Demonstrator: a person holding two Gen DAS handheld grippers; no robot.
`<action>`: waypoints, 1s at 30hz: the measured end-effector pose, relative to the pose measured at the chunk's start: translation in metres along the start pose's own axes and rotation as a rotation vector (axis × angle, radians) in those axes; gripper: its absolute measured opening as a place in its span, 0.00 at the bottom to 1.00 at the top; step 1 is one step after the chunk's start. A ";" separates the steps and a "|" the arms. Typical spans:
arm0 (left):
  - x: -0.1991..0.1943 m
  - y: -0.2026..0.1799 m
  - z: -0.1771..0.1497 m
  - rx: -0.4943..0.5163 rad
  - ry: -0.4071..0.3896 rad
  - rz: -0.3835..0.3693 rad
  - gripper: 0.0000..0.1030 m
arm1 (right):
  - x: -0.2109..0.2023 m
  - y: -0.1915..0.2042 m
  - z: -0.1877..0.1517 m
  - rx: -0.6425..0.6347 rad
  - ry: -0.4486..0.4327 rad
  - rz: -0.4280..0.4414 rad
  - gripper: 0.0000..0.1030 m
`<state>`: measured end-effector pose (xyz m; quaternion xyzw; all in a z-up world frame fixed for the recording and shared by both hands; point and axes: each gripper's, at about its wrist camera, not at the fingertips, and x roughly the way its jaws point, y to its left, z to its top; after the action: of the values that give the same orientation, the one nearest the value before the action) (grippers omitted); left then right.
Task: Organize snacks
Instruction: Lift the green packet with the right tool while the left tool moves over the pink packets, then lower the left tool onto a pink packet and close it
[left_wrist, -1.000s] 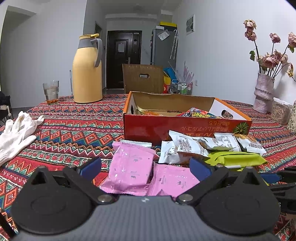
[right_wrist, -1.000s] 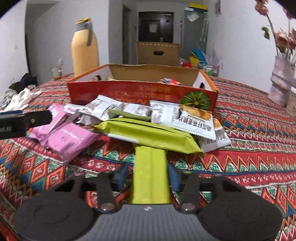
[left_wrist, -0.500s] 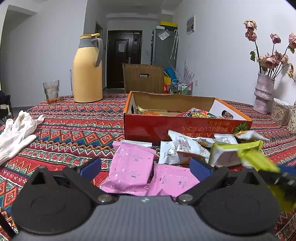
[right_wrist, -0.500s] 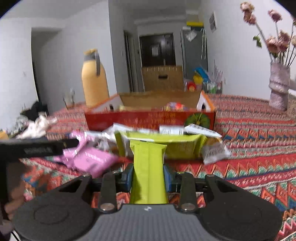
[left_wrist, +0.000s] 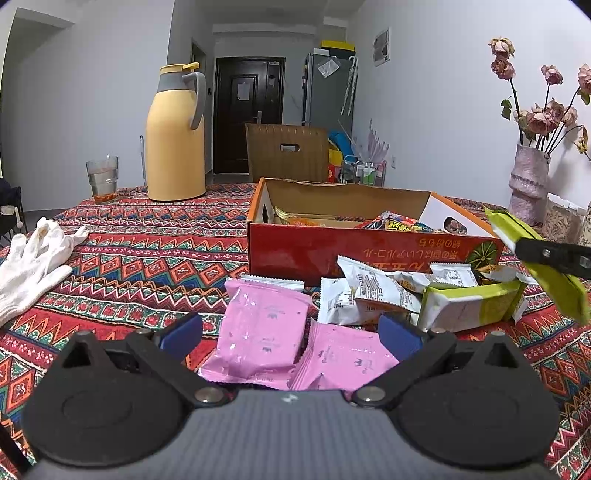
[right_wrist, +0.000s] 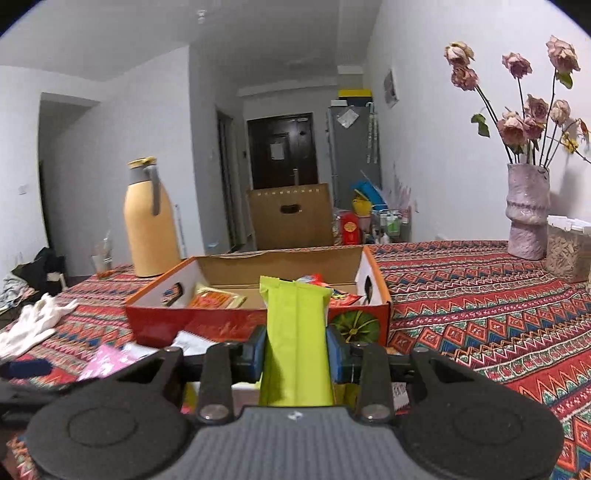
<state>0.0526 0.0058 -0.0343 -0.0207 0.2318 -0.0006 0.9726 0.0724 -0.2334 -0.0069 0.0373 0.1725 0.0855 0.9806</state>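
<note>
My right gripper (right_wrist: 295, 352) is shut on a green snack packet (right_wrist: 295, 332) and holds it in the air in front of the open red cardboard box (right_wrist: 255, 325); the packet also shows in the left wrist view (left_wrist: 546, 266). The box (left_wrist: 369, 254) holds a few snacks. My left gripper (left_wrist: 290, 332) is open and empty, low over two pink packets (left_wrist: 264, 328). White packets (left_wrist: 373, 291) and another green packet (left_wrist: 472, 306) lie in front of the box.
A yellow thermos (left_wrist: 175, 136) and a glass (left_wrist: 102, 176) stand at the back left. White gloves (left_wrist: 33, 258) lie at the left. A vase of flowers (right_wrist: 526, 214) and a clear container (right_wrist: 567, 247) stand at the right.
My right gripper has lifted the green packet off the pile and raised it toward the box. The other green packet shifted. The left gripper has not moved.
</note>
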 end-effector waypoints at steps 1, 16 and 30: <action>0.000 0.000 0.000 0.000 0.002 0.000 1.00 | 0.005 0.000 0.000 0.005 0.000 -0.005 0.31; -0.002 0.005 0.020 0.009 0.036 0.041 1.00 | 0.021 -0.008 -0.018 0.044 0.001 0.019 0.32; 0.048 0.029 0.035 -0.021 0.122 0.072 1.00 | 0.018 -0.006 -0.020 0.032 -0.017 0.027 0.32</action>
<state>0.1112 0.0354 -0.0257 -0.0225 0.2910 0.0354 0.9558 0.0828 -0.2350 -0.0321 0.0562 0.1647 0.0954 0.9801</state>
